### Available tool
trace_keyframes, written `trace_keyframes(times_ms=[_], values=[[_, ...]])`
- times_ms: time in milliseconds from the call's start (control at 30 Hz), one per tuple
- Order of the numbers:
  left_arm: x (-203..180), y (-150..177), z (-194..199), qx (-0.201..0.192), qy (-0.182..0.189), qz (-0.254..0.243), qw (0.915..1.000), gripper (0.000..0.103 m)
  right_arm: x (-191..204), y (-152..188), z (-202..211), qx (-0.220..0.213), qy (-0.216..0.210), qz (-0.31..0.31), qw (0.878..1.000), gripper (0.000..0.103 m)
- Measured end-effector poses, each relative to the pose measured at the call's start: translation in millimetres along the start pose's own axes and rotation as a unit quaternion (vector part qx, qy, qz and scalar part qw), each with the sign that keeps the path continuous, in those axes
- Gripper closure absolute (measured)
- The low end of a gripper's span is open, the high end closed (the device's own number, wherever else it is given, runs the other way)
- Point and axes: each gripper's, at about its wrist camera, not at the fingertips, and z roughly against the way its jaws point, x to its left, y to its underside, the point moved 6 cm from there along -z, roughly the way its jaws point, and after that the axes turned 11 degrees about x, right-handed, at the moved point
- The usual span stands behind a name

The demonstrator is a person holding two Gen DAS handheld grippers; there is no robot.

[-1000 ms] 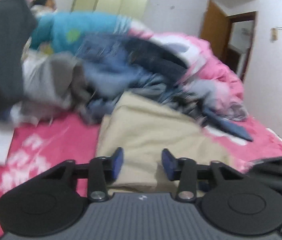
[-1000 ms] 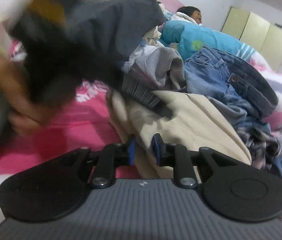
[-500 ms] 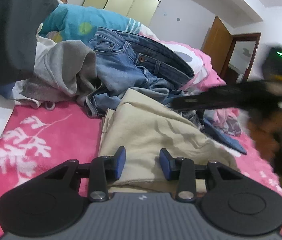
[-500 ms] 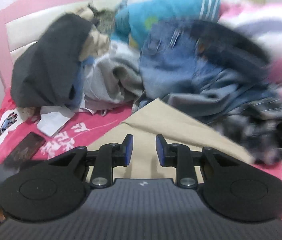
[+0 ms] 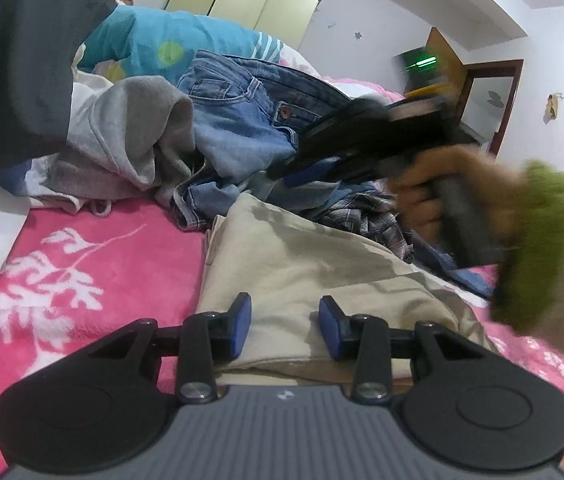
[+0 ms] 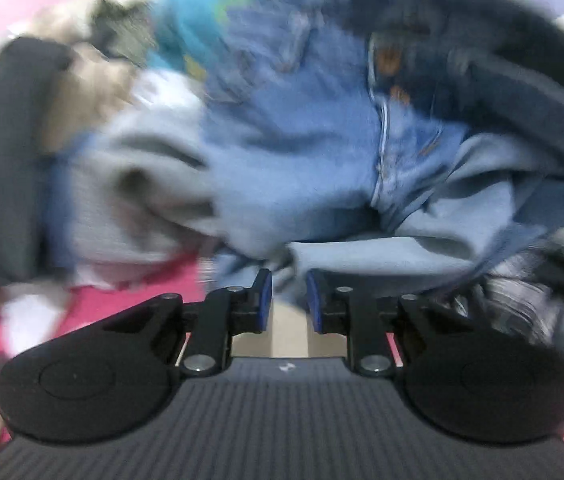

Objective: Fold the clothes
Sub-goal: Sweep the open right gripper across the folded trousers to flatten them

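Mostly blurred, the right tool [image 6: 286, 300] is closing emptily before jeans [image 6: 322, 140]; the left tool [image 5: 284, 326] gapes over beige cloth [image 5: 322, 264].

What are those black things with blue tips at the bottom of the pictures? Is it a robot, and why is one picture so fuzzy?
It is not a robot. A person holds a grabbing tool, called a gripper, in each hand, and each one has a camera looking out over its two fingers. One picture is taken from the left gripper, the other from the right gripper.

Both look at a bed with a pink blanket. A pile of clothes lies on it: beige trousers, blue jeans, a grey hoodie and a checked shirt.

Neither gripper holds anything. The left one sits open over the beige trousers. The right one is closing a little, with nothing between its fingers. Its picture is fuzzy because it is moving. From the left camera you see it as a dark blur in the person's hand.
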Motion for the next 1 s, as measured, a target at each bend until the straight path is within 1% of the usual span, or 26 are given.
trace_keyframes(times_ms=[67,100,167,233,267,300,333,367,433,467,500,600,633,667,733,800,867,933,1000], values=[[-0.3,-0.2,0.0,0.0,-0.001,-0.001,1.0,0.064,8.6,10.0,11.4,0.032,-0.042,0.011,0.999,0.084],[-0.5,-0.2,-0.1,0.0,-0.002,-0.002,1.0,0.064,13.3,13.8,5.1,0.066,-0.059,0.018,0.996,0.084],[-0.1,0.1,0.0,-0.002,-0.003,-0.001,1.0,0.064,15.1,18.9,-22.9,0.113,-0.044,0.022,0.992,0.084],[0.9,0.1,0.9,-0.004,-0.001,0.002,1.0,0.063,7.7,11.9,-52.4,0.112,-0.023,0.001,0.993,0.084],[1.0,0.0,1.6,-0.005,0.002,0.003,1.0,0.063,3.7,8.0,-64.9,0.109,-0.014,-0.011,0.994,0.081],[0.8,0.0,2.3,-0.007,0.004,0.003,1.0,0.063,-2.6,1.6,-61.0,0.094,-0.011,-0.034,0.995,0.081],[0.6,-0.1,2.7,-0.007,0.005,0.003,1.0,0.063,-9.1,-4.2,-55.5,0.079,-0.009,-0.055,0.995,0.081],[0.4,-0.2,2.9,-0.008,0.006,0.003,0.9999,0.063,-16.0,-6.2,-38.8,0.063,-0.01,-0.063,0.996,0.081],[0.1,-0.8,2.8,-0.006,0.008,0.004,0.9999,0.061,-32.2,-5.9,1.4,0.034,-0.015,-0.067,0.997,0.079],[-0.5,-1.0,2.8,-0.006,0.008,0.003,0.9999,0.061,-43.1,0.6,22.9,0.027,-0.006,-0.065,0.997,0.079],[-1.1,-1.0,3.0,-0.005,0.008,0.001,1.0,0.06,-54.4,7.4,43.3,0.02,0.003,-0.064,0.998,0.079],[-2.0,-1.0,3.3,-0.005,0.007,-0.002,1.0,0.059,-95.7,34.7,79.6,0.028,0.032,-0.083,0.996,0.079],[-1.8,-1.0,3.4,-0.005,0.008,-0.001,1.0,0.059,-111.2,45.6,83.7,0.033,0.035,-0.103,0.993,0.079],[-1.2,-0.9,3.5,-0.005,0.01,0.0,0.9999,0.059,-125.9,57.4,87.0,0.037,0.029,-0.13,0.99,0.079],[0.3,-0.6,3.8,-0.006,0.015,0.004,0.9999,0.059,-150.8,75.7,82.3,0.037,-0.003,-0.197,0.98,0.078],[1.9,-0.4,3.7,-0.007,0.019,0.008,0.9998,0.059,-171.3,90.1,69.9,0.031,-0.042,-0.264,0.963,0.077],[3.2,-0.3,3.3,-0.007,0.023,0.012,0.9996,0.059,-191.0,103.5,57.6,0.025,-0.079,-0.326,0.942,0.077],[3.3,-0.1,2.8,-0.007,0.024,0.013,0.9996,0.059,-195.4,107.7,43.8,0.023,-0.093,-0.34,0.935,0.076],[3.2,0.1,2.1,-0.007,0.023,0.012,0.9996,0.059,-196.8,109.7,38.4,0.019,-0.114,-0.337,0.934,0.079]])
